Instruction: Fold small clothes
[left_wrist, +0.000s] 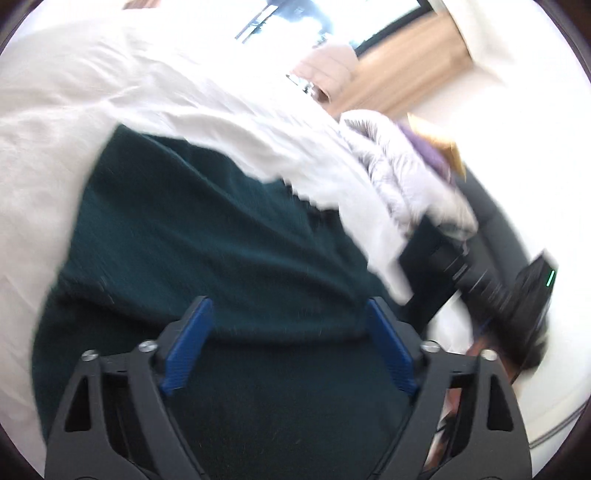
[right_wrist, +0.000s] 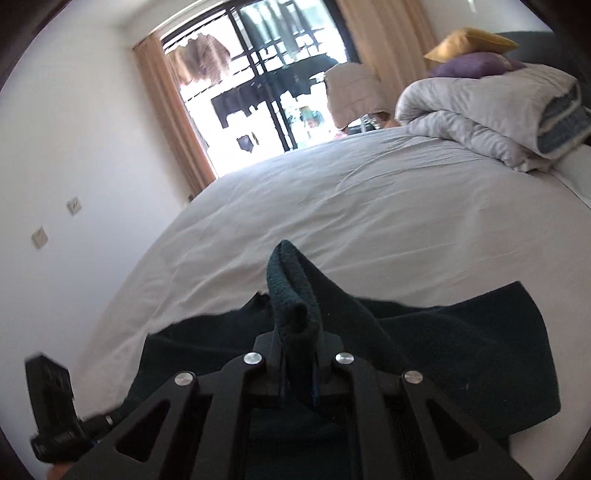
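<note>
A white bed sheet (right_wrist: 369, 206) fills most of both views, wrinkled and running far back toward a bright window (right_wrist: 266, 92) with dark bars and tan curtains (right_wrist: 173, 110); the glare washes out whatever lies beyond the glass. At the far right of the bed a grey rolled duvet (right_wrist: 480, 110) sits with a purple pillow (right_wrist: 469, 66) and a yellow pillow (right_wrist: 472, 40) stacked behind it, the pillows partly hidden by the roll.

The dark green garment (right_wrist: 461, 339) lies spread on the near part of the sheet. In the right wrist view its near edge is cut off by the gripper's body, and in the left wrist view motion blur smears its outline, so its exact shape is hard to make out; it is probably a knitted or fleece piece.

The right gripper (right_wrist: 297, 354) is clamped tight on a fold of the garment, and a rolled green edge stands up just beyond the fingertips. The left gripper (left_wrist: 286, 314) stands wide apart, its blue pads (left_wrist: 188, 343) on either side of the cloth without pressing it; the garment lies just below them. A black device at the near left of the right wrist view (right_wrist: 51, 406) is too blurred to identify with certainty.
</note>
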